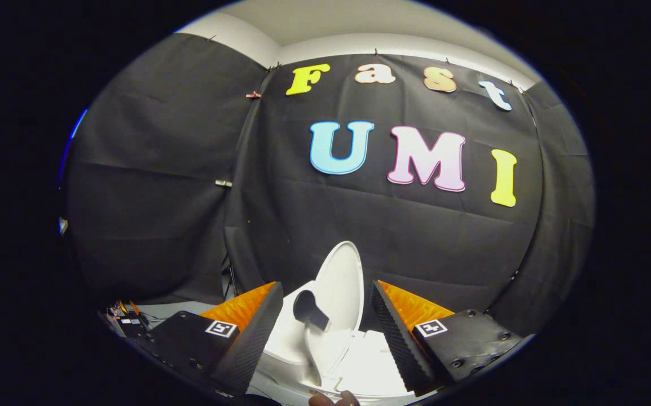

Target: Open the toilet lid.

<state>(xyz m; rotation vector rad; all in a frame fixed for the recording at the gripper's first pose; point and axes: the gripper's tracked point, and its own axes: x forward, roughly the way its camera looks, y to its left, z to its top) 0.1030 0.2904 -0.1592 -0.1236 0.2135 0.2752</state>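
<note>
Claw [325, 321] fingers spread; toilet lid [339, 285] upright between them, long axis vertical.

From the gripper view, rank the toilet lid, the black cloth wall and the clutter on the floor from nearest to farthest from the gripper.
The gripper is open, its fingers apart and touching nothing.
1. Toilet lid: raised upright, seen between the fingers, just ahead.
2. Clutter on the floor: off beyond the left finger, low down.
3. Black cloth wall: behind the toilet, farthest.

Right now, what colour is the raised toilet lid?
White; the toilet lid stands upright beyond the open gripper, clearest in the gripper view.
</note>
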